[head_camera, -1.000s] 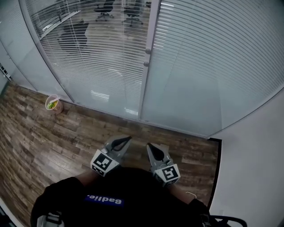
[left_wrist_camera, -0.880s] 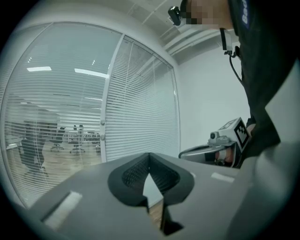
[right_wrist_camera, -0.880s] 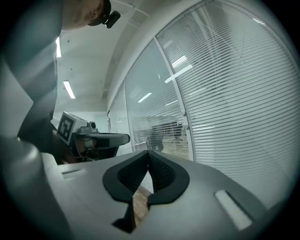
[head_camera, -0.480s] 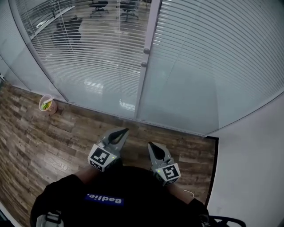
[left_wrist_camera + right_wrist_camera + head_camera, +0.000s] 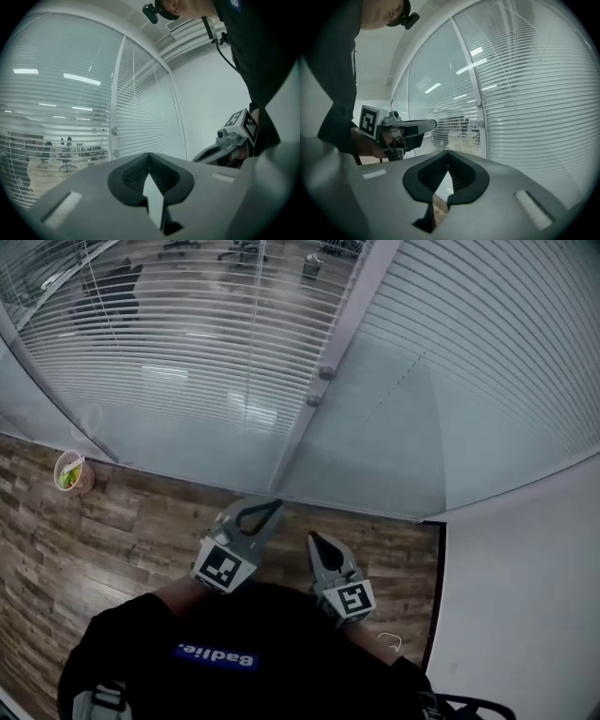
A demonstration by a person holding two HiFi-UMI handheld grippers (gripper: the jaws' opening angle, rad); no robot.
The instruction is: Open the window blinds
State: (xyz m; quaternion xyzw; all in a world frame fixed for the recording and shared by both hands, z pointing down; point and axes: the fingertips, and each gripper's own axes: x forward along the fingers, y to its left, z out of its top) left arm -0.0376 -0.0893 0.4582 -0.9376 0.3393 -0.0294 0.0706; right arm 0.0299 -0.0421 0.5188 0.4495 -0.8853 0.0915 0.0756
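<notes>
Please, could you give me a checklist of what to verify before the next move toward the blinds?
1. Left gripper empty, jaws together: ok.
2. Right gripper empty, jaws together: ok.
3. Two knobs on the frame in view: ok.
4. A gripper at the knobs: not ok, both short of them.
5. Knobs turn the right blinds: cannot tell.
6. Those blinds open: not ok, slats closed.

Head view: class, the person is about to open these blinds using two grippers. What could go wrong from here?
1. The two small knobs, probably the blind controls, look hard to grip. The left gripper and right gripper are both shut and empty, so opening late could knock one against the glass.
2. The cup stands on the floor by the glass and could be kicked over by a sideways step.
</notes>
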